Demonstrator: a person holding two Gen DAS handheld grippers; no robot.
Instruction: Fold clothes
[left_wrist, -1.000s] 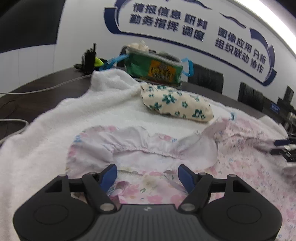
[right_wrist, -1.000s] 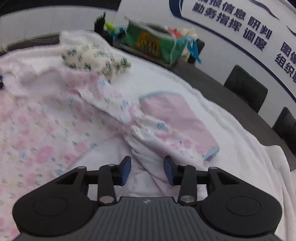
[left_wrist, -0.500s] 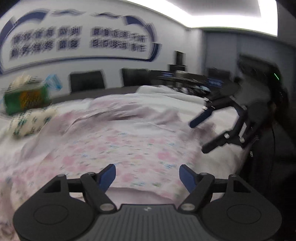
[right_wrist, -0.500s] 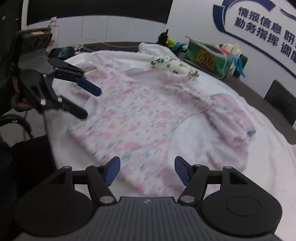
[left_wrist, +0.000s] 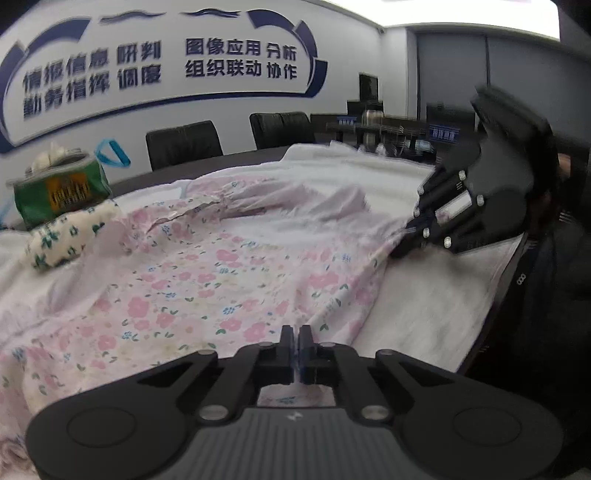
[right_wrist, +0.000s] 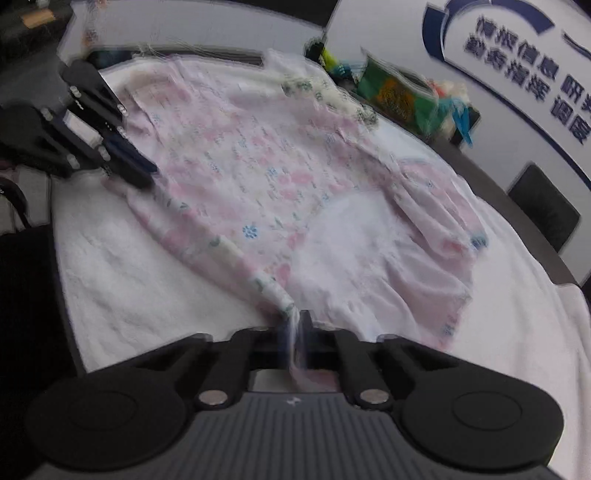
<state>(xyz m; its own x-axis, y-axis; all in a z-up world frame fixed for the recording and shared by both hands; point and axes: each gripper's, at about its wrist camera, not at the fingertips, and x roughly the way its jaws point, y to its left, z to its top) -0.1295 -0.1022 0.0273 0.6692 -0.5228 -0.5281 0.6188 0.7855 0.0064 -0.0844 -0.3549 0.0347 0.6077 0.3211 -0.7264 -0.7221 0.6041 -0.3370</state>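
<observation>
A pink floral garment (left_wrist: 207, 280) lies spread on a white towel (left_wrist: 417, 310) over the table. My left gripper (left_wrist: 296, 341) is shut on the garment's near hem. My right gripper (right_wrist: 295, 328) is shut on another corner of the same hem, which shows in the right wrist view (right_wrist: 258, 177). Each gripper appears in the other's view: the right one (left_wrist: 402, 243) at the garment's right edge, the left one (right_wrist: 142, 177) at its left edge. The right wrist view is blurred.
A folded cream cloth with green flowers (left_wrist: 66, 236) lies at the far left of the towel. A green bag (left_wrist: 59, 188) stands behind it. Black chairs (left_wrist: 183, 142) line the far side of the table. The table's edge (left_wrist: 517, 273) runs at right.
Both grippers went from open to shut on the garment's hem. Both views swung from the collar and sleeve area round to the hem side.
</observation>
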